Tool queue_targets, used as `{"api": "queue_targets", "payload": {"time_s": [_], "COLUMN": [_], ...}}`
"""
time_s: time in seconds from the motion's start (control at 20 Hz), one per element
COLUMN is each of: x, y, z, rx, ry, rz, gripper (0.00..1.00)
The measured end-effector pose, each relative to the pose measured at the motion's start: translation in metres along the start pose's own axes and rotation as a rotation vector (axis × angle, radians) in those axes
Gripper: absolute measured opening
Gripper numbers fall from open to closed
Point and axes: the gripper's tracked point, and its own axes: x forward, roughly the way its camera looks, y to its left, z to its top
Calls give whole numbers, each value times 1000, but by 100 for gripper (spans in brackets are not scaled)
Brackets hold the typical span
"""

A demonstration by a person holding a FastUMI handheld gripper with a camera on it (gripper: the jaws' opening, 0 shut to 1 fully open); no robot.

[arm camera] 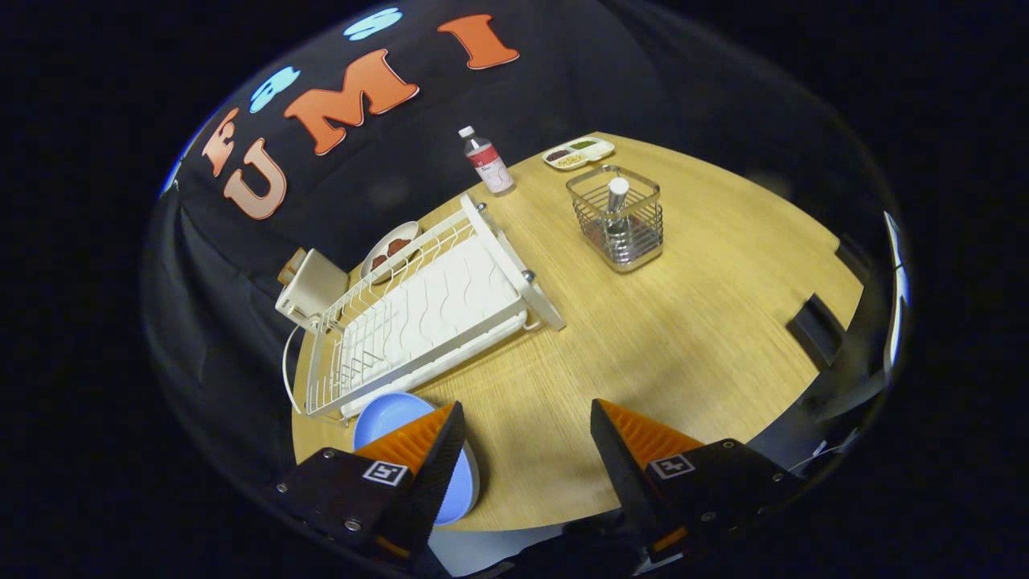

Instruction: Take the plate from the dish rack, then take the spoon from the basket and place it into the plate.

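The gripper (526,438) hangs above the round pale wooden table (683,338) with its fingers spread wide, gripping nothing. A light blue round plate (386,414) lies flat under the left finger, beside the white wire dish rack (426,310). Beyond, the steel wire basket (617,217) holds the upright metal spoon (616,205).

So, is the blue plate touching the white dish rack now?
Cannot tell. In the gripper view the blue plate meets the dish rack edge with no visible gap, but overlap could hide one.

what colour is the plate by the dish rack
Light blue; the plate shows best in the gripper view, partly behind one finger of the open tool.
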Motion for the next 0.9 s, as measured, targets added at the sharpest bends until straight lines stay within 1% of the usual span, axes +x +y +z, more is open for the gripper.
{"api": "queue_targets", "payload": {"time_s": [0.1, 0.3, 0.6, 0.75, 0.9], "x": [-5, -9, -5, 0, 11], "y": [-9, -30, -52, -55, -57], "z": [14, 49, 98, 123, 142], "rx": [-25, -87, -268, -329, -359], "ry": [-27, -108, -221, -307, -393], "rz": [-14, -68, -134, -134, -111], "gripper": [99, 99, 99, 99, 99]}}
